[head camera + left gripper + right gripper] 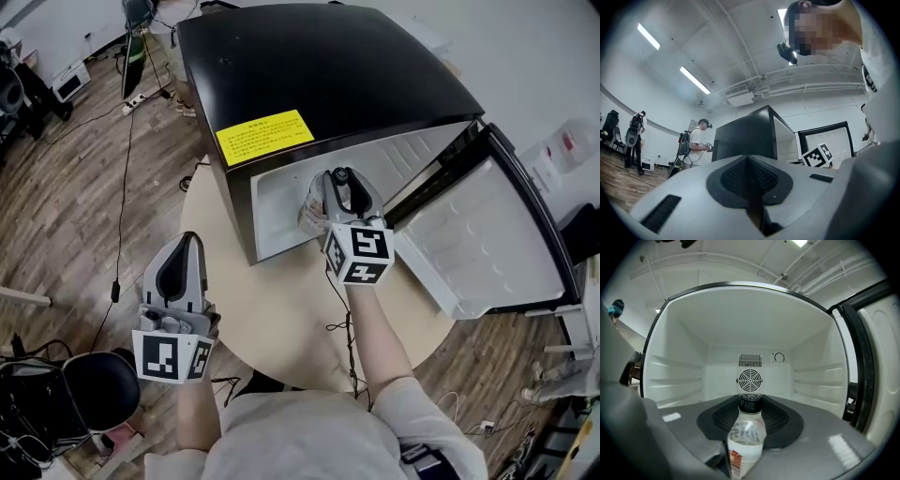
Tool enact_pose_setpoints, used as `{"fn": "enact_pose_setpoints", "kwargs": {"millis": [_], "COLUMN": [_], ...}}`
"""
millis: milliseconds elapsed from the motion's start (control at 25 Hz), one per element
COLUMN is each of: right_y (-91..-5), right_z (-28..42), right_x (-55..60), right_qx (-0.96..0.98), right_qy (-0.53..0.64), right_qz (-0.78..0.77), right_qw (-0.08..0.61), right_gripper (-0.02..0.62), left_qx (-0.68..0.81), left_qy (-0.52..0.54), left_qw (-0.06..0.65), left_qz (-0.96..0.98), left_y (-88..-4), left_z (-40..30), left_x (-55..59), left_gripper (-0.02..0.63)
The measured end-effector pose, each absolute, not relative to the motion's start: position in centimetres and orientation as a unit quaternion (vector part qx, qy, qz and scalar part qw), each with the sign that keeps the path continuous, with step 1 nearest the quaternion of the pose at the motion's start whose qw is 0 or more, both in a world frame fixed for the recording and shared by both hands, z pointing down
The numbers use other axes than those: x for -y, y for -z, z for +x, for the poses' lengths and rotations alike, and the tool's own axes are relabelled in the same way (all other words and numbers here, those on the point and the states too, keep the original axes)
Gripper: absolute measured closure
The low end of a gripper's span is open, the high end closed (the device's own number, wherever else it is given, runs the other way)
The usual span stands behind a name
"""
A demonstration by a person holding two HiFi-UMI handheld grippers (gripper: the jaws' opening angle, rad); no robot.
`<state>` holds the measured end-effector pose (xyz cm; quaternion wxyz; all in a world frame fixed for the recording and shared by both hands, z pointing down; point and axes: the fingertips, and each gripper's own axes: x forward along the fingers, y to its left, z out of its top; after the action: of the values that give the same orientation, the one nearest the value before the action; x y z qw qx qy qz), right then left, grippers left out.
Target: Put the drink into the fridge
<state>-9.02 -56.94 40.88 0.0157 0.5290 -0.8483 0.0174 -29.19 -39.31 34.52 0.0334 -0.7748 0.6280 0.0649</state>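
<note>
A black mini fridge [328,75] stands on the round beige table [272,319], its door [478,234] swung open to the right. My right gripper [339,187] is at the fridge's opening, shut on a clear drink bottle [308,208]. In the right gripper view the black-capped bottle [746,437] stands upright between the jaws of the gripper [749,414], facing the empty white fridge interior [750,357] with its round fan [750,379]. My left gripper [180,267] hangs over the table's near left edge, shut and holding nothing [749,180].
A thin cable [342,323] lies on the table near my right arm. A black chair [94,389] sits on the wooden floor at lower left. White shelf parts [562,347] stand to the right of the door. A person [696,140] stands far behind the fridge.
</note>
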Motion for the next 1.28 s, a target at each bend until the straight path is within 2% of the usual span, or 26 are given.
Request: {"fn": "enact_pose_setpoints", "kwargs": {"millis": [760,1280], "right_y": [-42.4,-43.0], "right_z": [-11.9,-12.0], "right_x": [61.3,61.4], "right_qx": [0.842,0.840], "right_qy": [-0.025,-0.018], "right_qz": [0.539,0.541], "right_qw": [0.022,0.029], "right_gripper": [0.439,0.436], "left_qx": [-0.646,-0.643], "left_qy": [-0.052,-0.052], "left_qw": [0.022,0.018], "left_qz": [-0.761,-0.764], "left_y": [-35.9,-36.1], "left_z": [-32.6,-32.1], "left_x": [39.7,40.2], "left_gripper": [0.600,0.600]}}
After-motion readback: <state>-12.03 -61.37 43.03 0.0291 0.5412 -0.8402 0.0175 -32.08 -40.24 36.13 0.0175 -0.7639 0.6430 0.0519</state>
